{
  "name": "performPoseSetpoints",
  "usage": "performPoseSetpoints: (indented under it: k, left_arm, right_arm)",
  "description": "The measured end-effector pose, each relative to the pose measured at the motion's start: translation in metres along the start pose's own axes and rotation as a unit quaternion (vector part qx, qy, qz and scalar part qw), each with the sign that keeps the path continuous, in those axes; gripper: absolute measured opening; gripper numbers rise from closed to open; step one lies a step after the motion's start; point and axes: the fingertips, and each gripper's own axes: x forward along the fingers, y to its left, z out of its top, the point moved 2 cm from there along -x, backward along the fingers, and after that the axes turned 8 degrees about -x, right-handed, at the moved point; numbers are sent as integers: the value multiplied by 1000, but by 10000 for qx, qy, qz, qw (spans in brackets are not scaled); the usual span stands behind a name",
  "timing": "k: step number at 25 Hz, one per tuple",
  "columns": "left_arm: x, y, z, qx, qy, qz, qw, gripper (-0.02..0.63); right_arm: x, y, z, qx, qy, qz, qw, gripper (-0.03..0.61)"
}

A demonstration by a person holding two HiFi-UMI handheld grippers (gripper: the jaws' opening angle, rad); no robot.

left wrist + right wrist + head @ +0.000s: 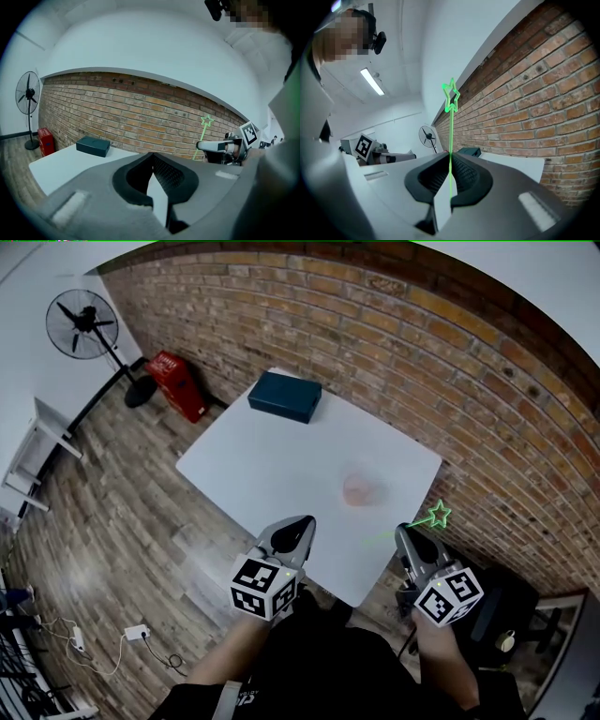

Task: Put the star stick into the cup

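**Q:** What does the head view show?

**A:** A white table (281, 456) stands by a brick wall, with a pinkish cup (362, 489) toward its near right side. The left gripper (302, 526) hovers at the table's near edge. The right gripper (405, 531) is at the right edge, holding the green star stick (438, 515). The star points right, past the table's edge and apart from the cup. A dark box (284, 396) sits at the far end.

**Q:** And the left gripper view?

**A:** The jaws are together with nothing between them. To the right, the right gripper (211, 146) holds the star stick (203, 133) with the star uppermost. The box (93, 146) lies far left on the table, and a fan (27, 96) stands on the floor beyond it.

**Q:** The right gripper view?

**A:** The jaws are clamped on the thin shaft of the star stick (451, 126), which rises straight up from them. The left gripper (393, 158) shows at left.
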Motion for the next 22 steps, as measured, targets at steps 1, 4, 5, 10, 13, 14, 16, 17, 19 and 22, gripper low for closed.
performPoseSetpoints:
  k: [1, 4, 5, 10, 13, 14, 16, 17, 19, 22]
  left_arm:
    - [3, 4, 3, 11, -2, -42, 10000, 8]
    - [11, 17, 10, -6, -12, -140, 9999, 8]
    - [14, 22, 11, -18, -2, -166, 9999, 8]
    - [30, 51, 11, -96, 93, -162, 9998, 8]
    - [40, 61, 9, -146, 145, -107, 9997, 8]
    - [44, 65, 11, -152, 155, -50, 9998, 8]
    - [51, 71, 16, -190, 153, 104, 9996, 8]
    - [55, 74, 18, -210, 145, 174, 9995, 8]
    - [68, 74, 20, -220, 140, 256, 9993, 7]
    - [86, 70, 16, -207, 221, 308, 9991, 8]
  right_arm:
    - [6, -3, 3, -22, -1, -57, 10000, 15]
    - [24, -9, 15, -115, 1, -170, 9998, 15]
    - [30, -10, 19, -116, -8, -187, 9998, 15]
    - [67, -20, 26, -62, -23, -273, 9996, 15]
    - [87, -34, 30, -147, 66, -217, 9996, 15]
    - [94, -40, 32, -138, 79, -168, 9997, 15]
    - [109, -50, 30, -69, 136, -39, 9999, 15]
    - [116, -56, 27, -34, 181, 20, 9998, 15]
    - [129, -71, 18, -1, 300, 96, 9995, 15]
    - [147, -91, 3, 83, 481, 178, 9986, 15]
